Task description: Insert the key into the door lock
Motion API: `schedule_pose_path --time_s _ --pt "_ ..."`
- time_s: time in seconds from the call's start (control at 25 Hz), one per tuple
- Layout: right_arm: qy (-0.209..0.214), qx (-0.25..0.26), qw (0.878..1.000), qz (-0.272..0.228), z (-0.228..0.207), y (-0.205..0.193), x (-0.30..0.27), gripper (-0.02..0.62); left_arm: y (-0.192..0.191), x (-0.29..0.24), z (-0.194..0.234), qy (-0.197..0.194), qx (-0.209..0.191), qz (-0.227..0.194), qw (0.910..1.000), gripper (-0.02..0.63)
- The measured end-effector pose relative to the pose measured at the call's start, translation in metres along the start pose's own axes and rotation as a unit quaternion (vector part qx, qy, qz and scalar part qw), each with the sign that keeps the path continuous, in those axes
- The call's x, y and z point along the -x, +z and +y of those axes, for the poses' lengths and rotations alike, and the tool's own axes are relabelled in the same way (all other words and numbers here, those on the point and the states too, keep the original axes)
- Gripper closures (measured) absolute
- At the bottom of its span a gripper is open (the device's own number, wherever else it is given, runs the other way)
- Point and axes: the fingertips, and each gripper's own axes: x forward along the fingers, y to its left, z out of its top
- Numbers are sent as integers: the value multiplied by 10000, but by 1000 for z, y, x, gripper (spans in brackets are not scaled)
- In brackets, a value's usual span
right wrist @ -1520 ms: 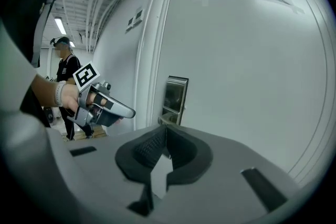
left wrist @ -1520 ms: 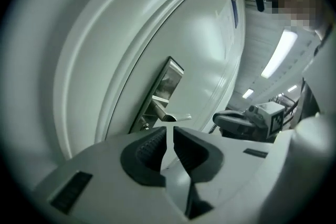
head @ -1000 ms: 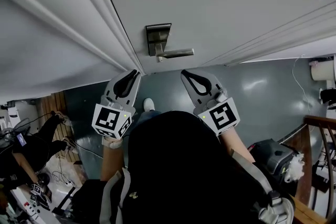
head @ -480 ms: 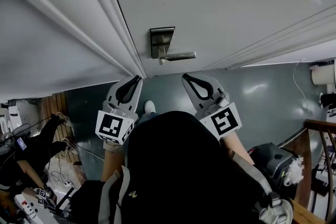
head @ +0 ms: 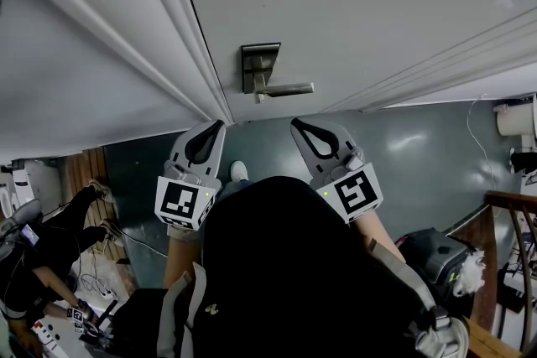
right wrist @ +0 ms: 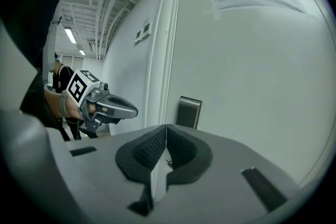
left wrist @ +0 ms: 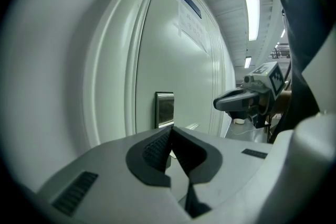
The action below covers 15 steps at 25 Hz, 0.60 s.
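left tongs (head: 220, 123) closed, empty. right tongs (head: 295, 121) pinched on tiny metal glint, likely key (right wrist: 168, 161). lock plate (head: 259, 67) just ahead, keyhole unseen. key thin, stiff, slick: you grip bow, leave blade free.

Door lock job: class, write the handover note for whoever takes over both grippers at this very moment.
Left gripper: shut, nothing visible between its jaws. It is held short of the door.
Right gripper: shut. A tiny glint sits behind its closed tips, too small to call a key.
Lock plate with lever handle: on the white door, ahead of and between the two grippers. Neither gripper touches it.
Done: nothing at the lock yet.
Left: confirm where the key is, since none can be made out. Then line it up with the lock and insert it.
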Motion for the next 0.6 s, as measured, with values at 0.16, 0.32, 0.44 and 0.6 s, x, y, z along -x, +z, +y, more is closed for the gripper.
schedule_pose_path --time_s 0.16,0.32,0.44,0.6 --pt "-29 -3 10000 47 -2 -2 0 580 -5 1 -1 -54 36 187 9998 598" --pt "-21 6 9999 120 0 -5 -2 580 -4 1 -1 -76 45 175 9998 598" --pt "-12 46 9999 122 0 -6 -3 580 -5 1 3 -53 255 137 9996 598" --pt "-50 51 9999 114 -2 -6 -4 580 -10 -1 8 57 194 280 9994 598"
